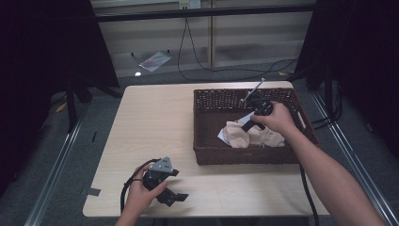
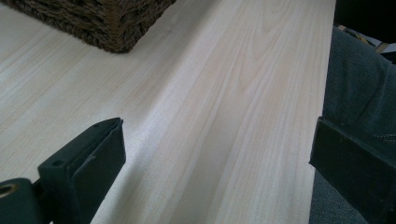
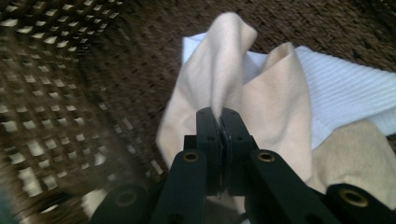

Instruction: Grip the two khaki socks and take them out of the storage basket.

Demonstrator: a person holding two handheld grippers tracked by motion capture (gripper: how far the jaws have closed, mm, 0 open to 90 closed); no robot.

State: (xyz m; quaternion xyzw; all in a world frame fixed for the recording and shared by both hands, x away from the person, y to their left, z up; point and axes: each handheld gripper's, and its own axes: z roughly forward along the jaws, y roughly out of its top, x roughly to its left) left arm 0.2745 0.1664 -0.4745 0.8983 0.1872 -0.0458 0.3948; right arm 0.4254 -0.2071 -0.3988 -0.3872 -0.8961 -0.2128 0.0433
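A light wooden table (image 1: 155, 127) with a pale grain stands on a grey floor (image 1: 47, 141). Behind its far edge, black cables (image 1: 197, 61) trail in loops across the floor (one runs up toward a socket plate (image 1: 189, 4) on the back wall). A small clear plastic bag (image 1: 155, 60) with something reddish inside lies on the floor beyond the table's far left corner, well apart from it. Dark curtains (image 1: 42, 47) hang at both sides, and black stand legs (image 1: 75, 94) rest at their feet. A metal rail (image 1: 54, 172) runs along the floor on the left, and another on the right.
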